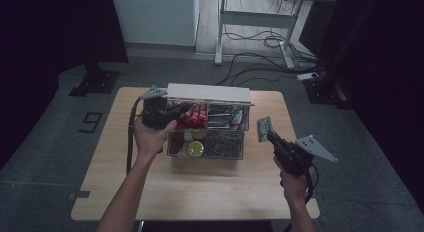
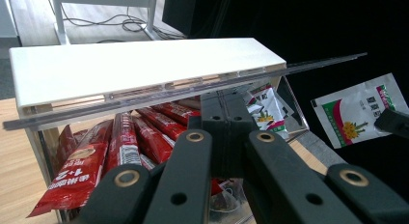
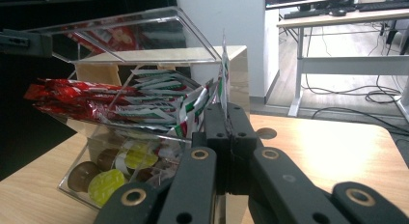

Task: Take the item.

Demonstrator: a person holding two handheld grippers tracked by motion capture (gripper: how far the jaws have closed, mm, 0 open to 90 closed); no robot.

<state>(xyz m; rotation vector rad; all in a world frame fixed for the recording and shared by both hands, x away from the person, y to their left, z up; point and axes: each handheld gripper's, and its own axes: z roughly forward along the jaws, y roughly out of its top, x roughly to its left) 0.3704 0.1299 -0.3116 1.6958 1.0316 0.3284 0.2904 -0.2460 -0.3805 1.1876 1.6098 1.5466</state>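
Sachet [image 3: 224,72], white with green and red print, stood edge-on and upright, pinched in the closed right gripper [image 3: 226,119] beside the clear organizer box [image 1: 207,142] mid-table. Left gripper [image 2: 225,113] clamped the box's clear lid [image 2: 183,86], holding it raised.

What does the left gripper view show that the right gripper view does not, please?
Left gripper view: the printed flower face of the white-and-green paper sachet, pinched by the right hand-held gripper.
Right gripper view: the round yellow and brown capsules in the lower compartment of the clear plastic box, and the left hand-held gripper at the edge of the raised clear lid.
Both: the red stick packets, that lid, the board on top of the box, and further sachets inside.
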